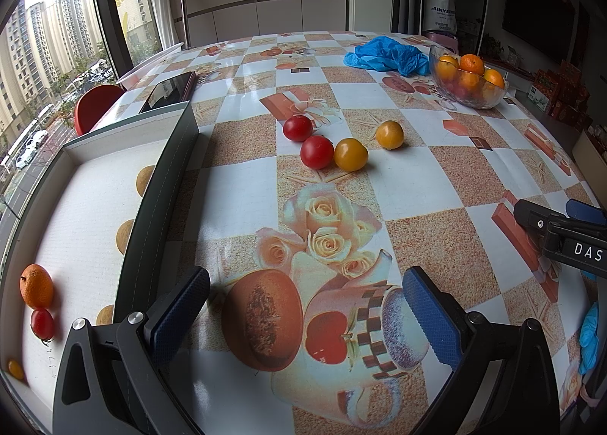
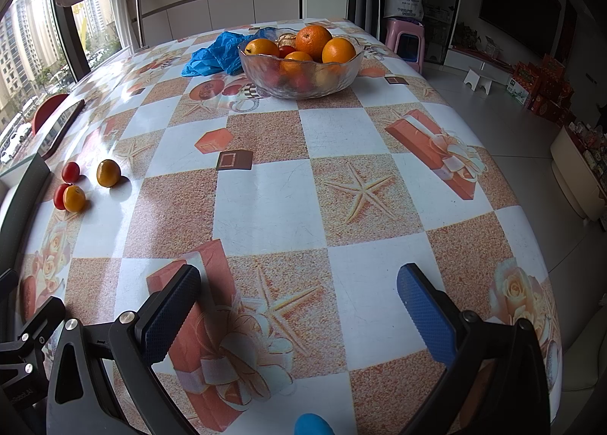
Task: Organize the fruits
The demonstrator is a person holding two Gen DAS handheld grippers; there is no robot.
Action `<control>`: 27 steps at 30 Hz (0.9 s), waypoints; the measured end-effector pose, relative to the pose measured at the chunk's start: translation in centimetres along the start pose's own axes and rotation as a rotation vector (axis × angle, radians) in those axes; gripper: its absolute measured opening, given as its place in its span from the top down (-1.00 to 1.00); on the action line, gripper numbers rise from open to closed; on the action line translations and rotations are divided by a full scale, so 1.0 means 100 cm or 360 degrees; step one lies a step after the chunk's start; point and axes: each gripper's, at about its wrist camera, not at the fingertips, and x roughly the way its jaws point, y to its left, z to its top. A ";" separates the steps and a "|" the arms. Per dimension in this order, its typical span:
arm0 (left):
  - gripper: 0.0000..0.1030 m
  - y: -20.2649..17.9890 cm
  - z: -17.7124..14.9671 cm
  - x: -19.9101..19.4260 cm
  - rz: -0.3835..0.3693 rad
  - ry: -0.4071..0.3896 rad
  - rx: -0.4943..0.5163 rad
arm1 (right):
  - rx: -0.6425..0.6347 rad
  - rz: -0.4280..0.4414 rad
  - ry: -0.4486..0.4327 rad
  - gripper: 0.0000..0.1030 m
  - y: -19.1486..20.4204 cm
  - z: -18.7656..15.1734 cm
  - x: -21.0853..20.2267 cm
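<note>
Four small round fruits, two red (image 1: 316, 151) and two yellow (image 1: 351, 154), lie loose mid-table just right of the shallow white cardboard box (image 1: 167, 154), likely awaiting sorting. The box holds an orange mandarin (image 1: 36, 286), a red fruit and a yellow one; the clear glass bowl (image 2: 299, 88) holds oranges. The left gripper (image 1: 305, 315) and right gripper (image 2: 297, 311) hover low with jaws apart, empty.

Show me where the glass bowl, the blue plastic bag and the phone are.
glass bowl (image 2: 299, 88): right wrist view, front wall.
blue plastic bag (image 2: 212, 54): right wrist view, middle of the crumpled bag.
phone (image 1: 170, 91): left wrist view, screen.
</note>
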 end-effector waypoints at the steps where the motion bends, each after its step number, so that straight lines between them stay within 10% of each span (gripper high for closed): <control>1: -0.98 0.000 0.000 0.000 0.0000 0.0000 0.0000 | 0.0000 0.0000 0.0000 -1.00 0.000 0.000 0.000; 21: -0.98 0.000 0.000 0.000 0.0000 0.0000 -0.0001 | 0.0041 -0.0022 0.0082 -1.00 0.006 0.004 0.002; 27: -0.98 0.000 0.000 0.000 0.0000 0.0000 0.0000 | -0.0080 0.0273 0.0108 -0.94 0.055 0.023 0.007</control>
